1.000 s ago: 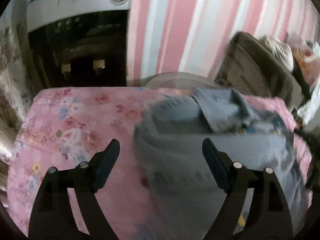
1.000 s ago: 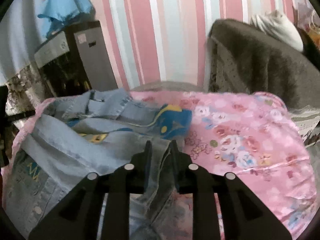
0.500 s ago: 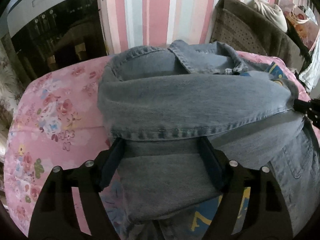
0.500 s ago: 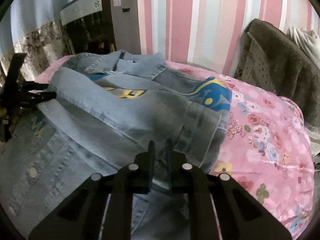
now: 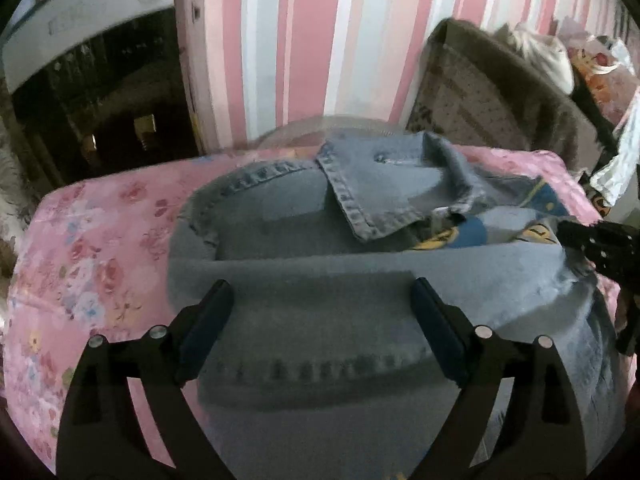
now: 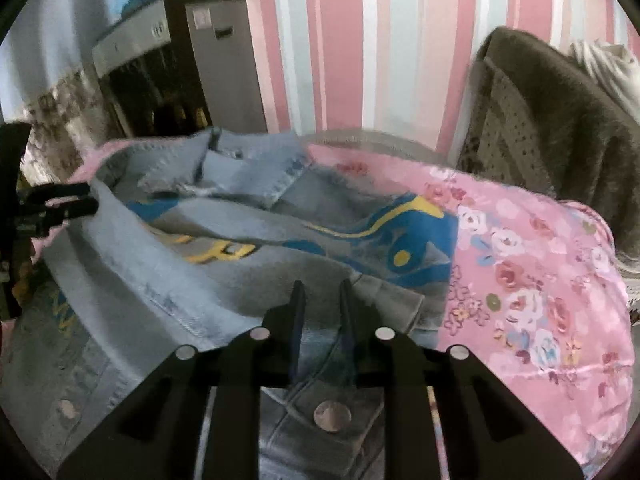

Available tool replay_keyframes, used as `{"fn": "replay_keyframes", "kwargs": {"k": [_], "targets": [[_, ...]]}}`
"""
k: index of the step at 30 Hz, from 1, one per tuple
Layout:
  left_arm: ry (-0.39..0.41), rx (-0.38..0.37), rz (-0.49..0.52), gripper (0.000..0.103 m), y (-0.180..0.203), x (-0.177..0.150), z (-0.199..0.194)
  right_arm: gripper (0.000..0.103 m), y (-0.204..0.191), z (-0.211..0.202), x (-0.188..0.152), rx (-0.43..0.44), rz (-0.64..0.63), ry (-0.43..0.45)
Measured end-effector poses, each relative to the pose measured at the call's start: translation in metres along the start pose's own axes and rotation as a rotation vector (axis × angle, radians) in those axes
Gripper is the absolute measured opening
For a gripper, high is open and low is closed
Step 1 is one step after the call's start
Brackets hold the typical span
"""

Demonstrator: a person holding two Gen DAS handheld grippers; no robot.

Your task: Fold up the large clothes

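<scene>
Only unreadable yellow lettering on denim jacket [image 6: 224, 268], pink floral sheet [image 6: 532, 300] beneath.

Both fisheye views were dimly and evenly lit; no light source was seen. Motion blur was noted throughout, heaviest on the denim jacket [image 5: 360, 320] at lower centre. Straight wall stripes were bowed toward the frame edges, and dark vignetting was recorded in all corners. Shadows were soft; no glare.

Pink floral bedspread [image 6: 532, 312] covers bed; denim jacket [image 6: 240, 264] lies spread directly on it.
</scene>
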State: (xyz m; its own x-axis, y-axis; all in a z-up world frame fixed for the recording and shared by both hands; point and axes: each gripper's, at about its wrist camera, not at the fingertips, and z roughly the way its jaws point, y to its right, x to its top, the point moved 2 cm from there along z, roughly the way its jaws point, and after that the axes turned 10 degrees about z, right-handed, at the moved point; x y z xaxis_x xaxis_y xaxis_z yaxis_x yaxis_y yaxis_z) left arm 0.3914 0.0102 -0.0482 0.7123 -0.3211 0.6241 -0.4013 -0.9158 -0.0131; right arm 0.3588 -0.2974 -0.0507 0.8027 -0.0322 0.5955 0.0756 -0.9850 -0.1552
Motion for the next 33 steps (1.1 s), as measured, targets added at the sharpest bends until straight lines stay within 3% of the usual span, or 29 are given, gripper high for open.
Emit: {"fn": "replay_keyframes", "kwargs": {"k": [10,14,19,24,27,29,31,33], "targets": [[-0.06,0.033,0.013,0.091,0.001,-0.001,0.031,0.014,0.009,0.023,-0.002,0.031,0.025,-0.034],[-0.052,0.051,0.011,0.091,0.002,-0.002,0.027,0.018,0.006,0.021,-0.003,0.022,0.018,-0.025],[-0.027,0.095,-0.002,0.092,0.009,-0.006,0.007,0.053,0.008,-0.005,-0.007,0.125,0.107,0.011],[0.021,0.124,0.005,0.1,0.022,-0.016,-0.023,0.067,0.002,-0.045,-0.024,0.068,0.085,0.088],[0.026,0.132,0.016,0.1,0.033,-0.025,-0.036,0.086,0.0,-0.069,-0.039,0.036,0.097,0.122],[0.032,0.142,0.023,0.1,0.039,-0.032,-0.045,0.09,-0.002,-0.085,-0.049,0.007,0.087,0.152],[0.038,0.146,0.035,0.1,0.046,-0.041,-0.055,0.101,-0.006,-0.103,-0.062,-0.015,0.083,0.185],[0.047,0.158,0.046,0.1,0.055,-0.051,-0.068,0.101,-0.006,-0.119,-0.075,-0.031,0.094,0.217]]}}
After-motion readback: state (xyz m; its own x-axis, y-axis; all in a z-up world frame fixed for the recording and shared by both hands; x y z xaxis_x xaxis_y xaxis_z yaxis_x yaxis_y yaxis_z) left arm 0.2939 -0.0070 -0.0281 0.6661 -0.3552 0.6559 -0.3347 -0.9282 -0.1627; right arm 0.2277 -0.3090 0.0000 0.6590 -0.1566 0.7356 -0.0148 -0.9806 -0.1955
